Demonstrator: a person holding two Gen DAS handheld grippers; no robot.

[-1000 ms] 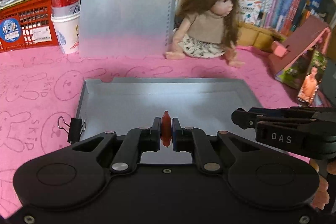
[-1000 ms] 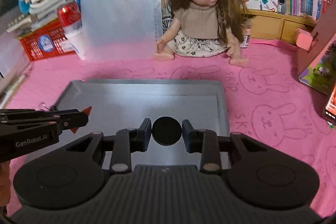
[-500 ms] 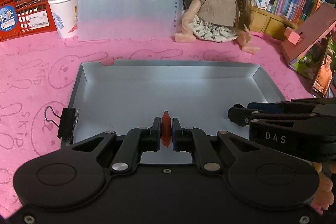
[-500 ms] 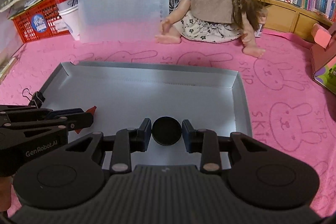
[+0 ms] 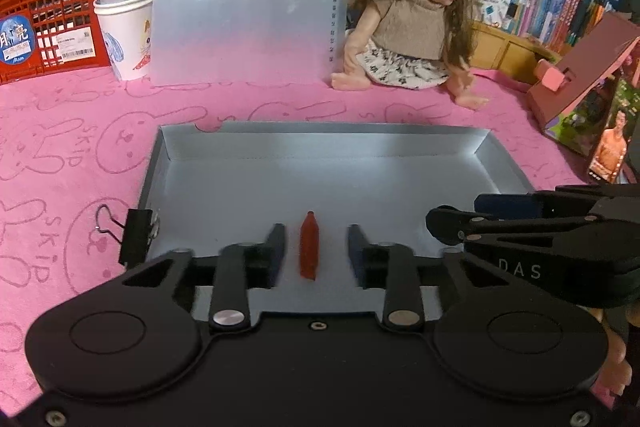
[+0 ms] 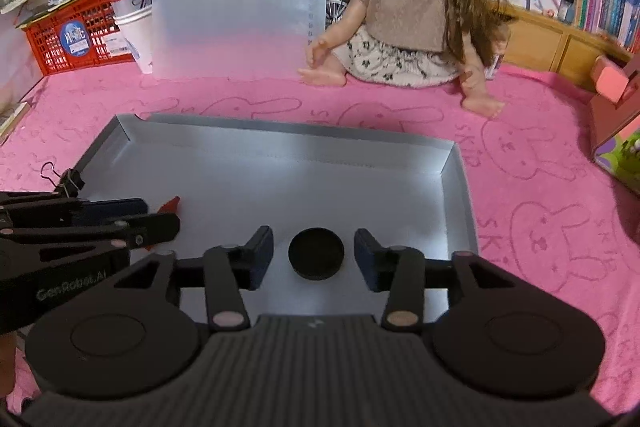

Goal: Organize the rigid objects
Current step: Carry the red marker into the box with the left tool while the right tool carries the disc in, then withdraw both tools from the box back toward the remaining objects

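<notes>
Black disc [image 6: 316, 253] shows only between right hand-held gripper [image 6: 314, 255] fingers.

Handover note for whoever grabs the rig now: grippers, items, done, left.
Left gripper: jaws opening, red piece between them, pads clear of it.
Right gripper: jaws opening, black disc between them, untouched.
Both pieces are over the near end of the silver tray.
Done: both pieces brought to the tray and let go.
Left: back both grippers out; I see no other loose pieces.
</notes>
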